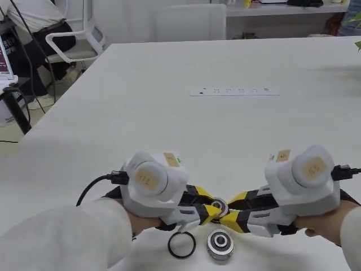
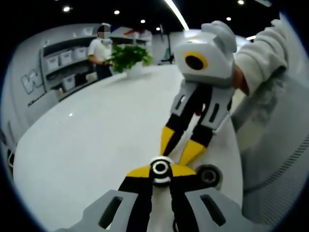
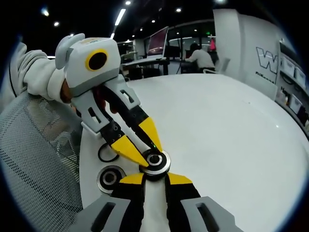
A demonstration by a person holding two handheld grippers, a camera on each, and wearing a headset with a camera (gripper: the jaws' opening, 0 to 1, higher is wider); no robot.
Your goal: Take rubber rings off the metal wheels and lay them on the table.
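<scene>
two tongs, one little wheel

head view: the left tongs (image 1: 206, 213) and the right tongs (image 1: 232, 217) meet nose to nose, low over the white table (image 1: 169, 113). between their yellow tips sits the held wheel (image 1: 219, 207), flat, with its hole facing up. just in front of it, a loose ring (image 1: 181, 244) and a second wheel (image 1: 220, 244) lie side by side on the table.

left gripper view: the left tongs are pressed in on the held wheel (image 2: 161, 170), which sits right at their tips. the right tongs (image 2: 179, 143) come in from the far side, and their tips touch the wheel's far edge. the second wheel (image 2: 208, 175) lies just beside.

right gripper view: the right tongs are closed in on the near edge of the held wheel (image 3: 157, 162). i cannot tell if they nip the rubber or the metal. the left tongs (image 3: 140, 140) hold it from the other side.

both tongs are as near as can be, one on each side of the wheel's rim. i think the ring must be pulled off sideways, away from the left tongs.
</scene>
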